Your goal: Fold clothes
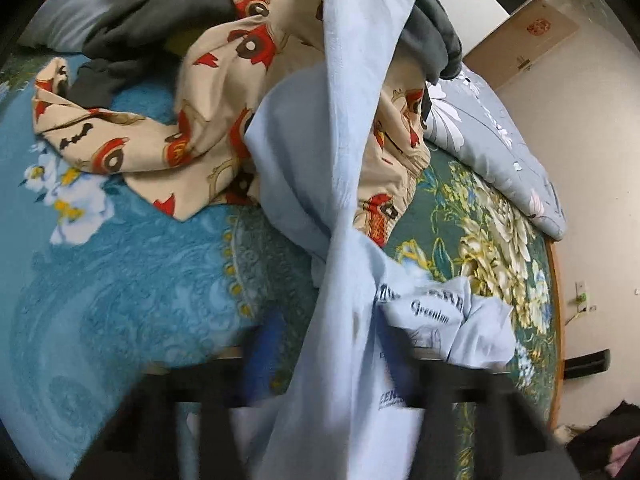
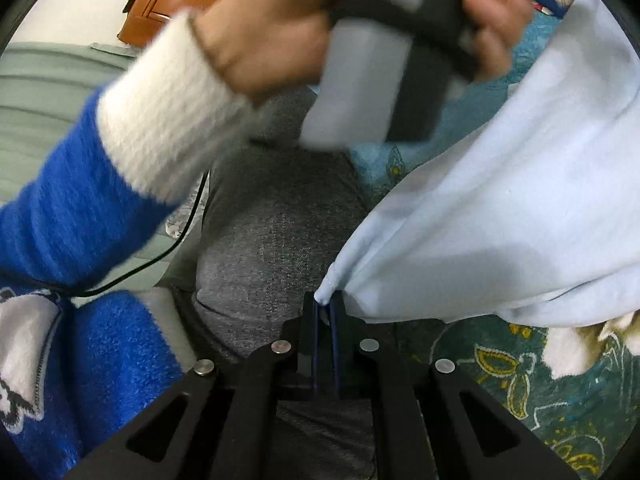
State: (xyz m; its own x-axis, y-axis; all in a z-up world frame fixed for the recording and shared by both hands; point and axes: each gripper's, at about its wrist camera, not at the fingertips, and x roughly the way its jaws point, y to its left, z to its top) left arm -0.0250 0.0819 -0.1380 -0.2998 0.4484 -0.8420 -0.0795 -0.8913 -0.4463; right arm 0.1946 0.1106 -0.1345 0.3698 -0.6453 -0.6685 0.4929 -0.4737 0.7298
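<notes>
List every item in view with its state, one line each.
Blue shirt: lifted, twisted, hanging over the bed.
Right gripper: shut on the blue shirt's edge.
Left gripper: blurred, shut; blue shirt drapes over it.
Patterned garment: crumpled on the bed, unfolded.
Grey garment: heaped, unfolded.
Quilt: bunched at the bed's edge.

The right gripper [image 2: 326, 308] points steeply down with its jaws closed. The left hand [image 2: 288, 20], in a blue sleeve [image 2: 72, 216] with a white cuff, grasps the left gripper [image 1: 332, 344], whose jaws look blurred and closed.
</notes>
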